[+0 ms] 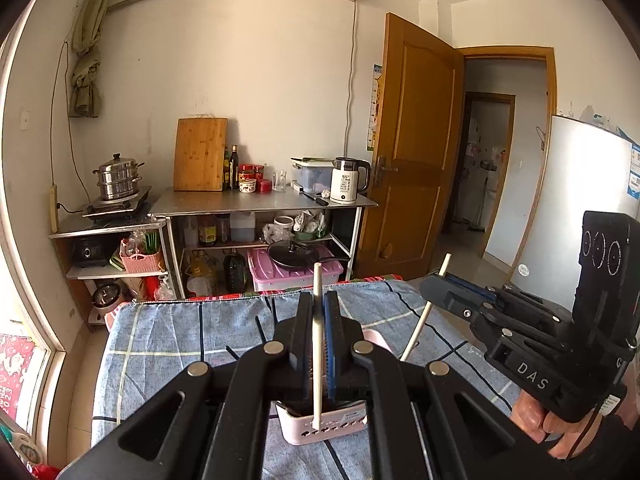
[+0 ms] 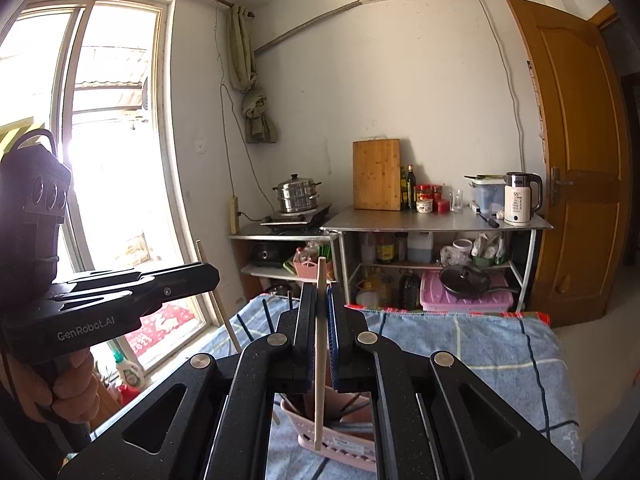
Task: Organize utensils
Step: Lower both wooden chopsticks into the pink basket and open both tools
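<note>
My left gripper [image 1: 318, 300] is shut on a pale chopstick [image 1: 317, 400] that stands upright over a pink slotted basket [image 1: 340, 426] on the blue checked cloth [image 1: 168, 344]. To its right, my right gripper [image 1: 430, 284] pinches a second pale chopstick [image 1: 416, 332], tilted. In the right wrist view, the right gripper [image 2: 320, 292] is shut on its chopstick [image 2: 318, 400], whose lower end hangs in front of the basket [image 2: 352, 454]. The basket holds several dark utensils. At the left of that view, the left gripper [image 2: 214, 276] grips its own stick [image 2: 226, 320].
Dark chopsticks [image 1: 260, 328] lie on the cloth beyond the basket. A steel kitchen shelf [image 1: 264, 202] with a kettle, cutting board and bottles stands behind the table. A wooden door [image 1: 412, 168] is open at the right; a window [image 2: 108, 160] is at the left.
</note>
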